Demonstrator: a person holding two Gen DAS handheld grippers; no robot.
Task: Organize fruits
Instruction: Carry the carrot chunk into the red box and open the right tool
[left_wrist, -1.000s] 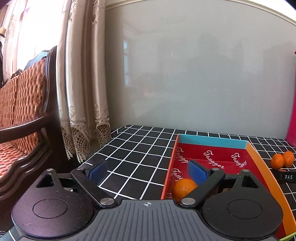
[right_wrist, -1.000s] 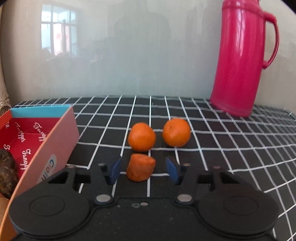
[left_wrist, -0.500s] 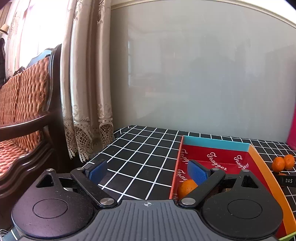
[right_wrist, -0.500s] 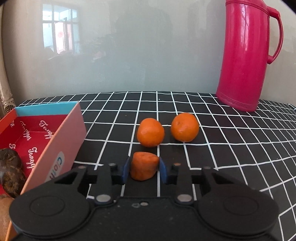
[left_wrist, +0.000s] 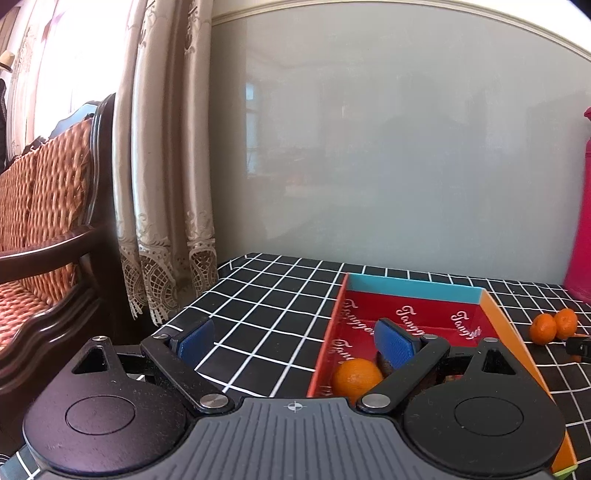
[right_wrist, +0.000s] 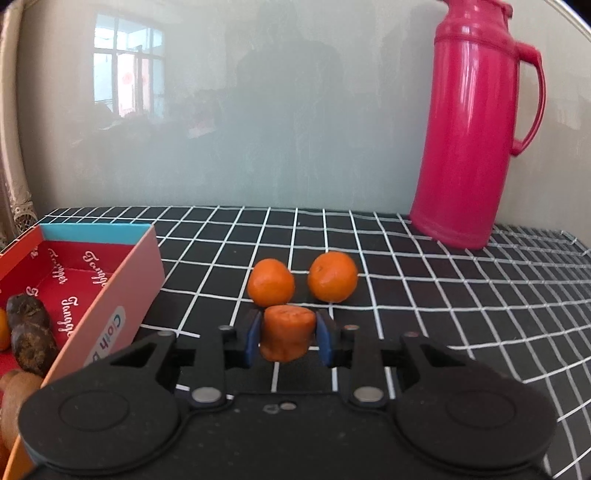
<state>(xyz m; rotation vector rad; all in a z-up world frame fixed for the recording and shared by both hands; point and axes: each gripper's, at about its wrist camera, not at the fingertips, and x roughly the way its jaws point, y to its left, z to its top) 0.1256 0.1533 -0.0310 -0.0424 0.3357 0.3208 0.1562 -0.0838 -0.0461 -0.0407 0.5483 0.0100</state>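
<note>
My right gripper (right_wrist: 287, 339) is shut on a small orange tangerine (right_wrist: 286, 336), squeezed between its blue pads just above the checked cloth. Two more tangerines (right_wrist: 271, 282) (right_wrist: 332, 277) lie on the cloth right behind it. A red cardboard box (right_wrist: 125, 273) sits to the left with dark brown fruits (right_wrist: 27, 332) inside. In the left wrist view my left gripper (left_wrist: 295, 341) stands open at the box's near left corner, its right pad over the box. An orange fruit (left_wrist: 356, 376) lies in the box (left_wrist: 413, 291) under that finger.
A tall pink thermos (right_wrist: 476, 122) stands at the back right against the grey wall. A curtain (left_wrist: 162, 184) and a wooden-framed sofa (left_wrist: 48, 229) are left of the table. The black grid tablecloth (left_wrist: 266, 295) ends at the left edge.
My right gripper's pads closed from apart onto the tangerine and then lifted it slightly off the cloth. The left gripper stayed open and nearly still.
</note>
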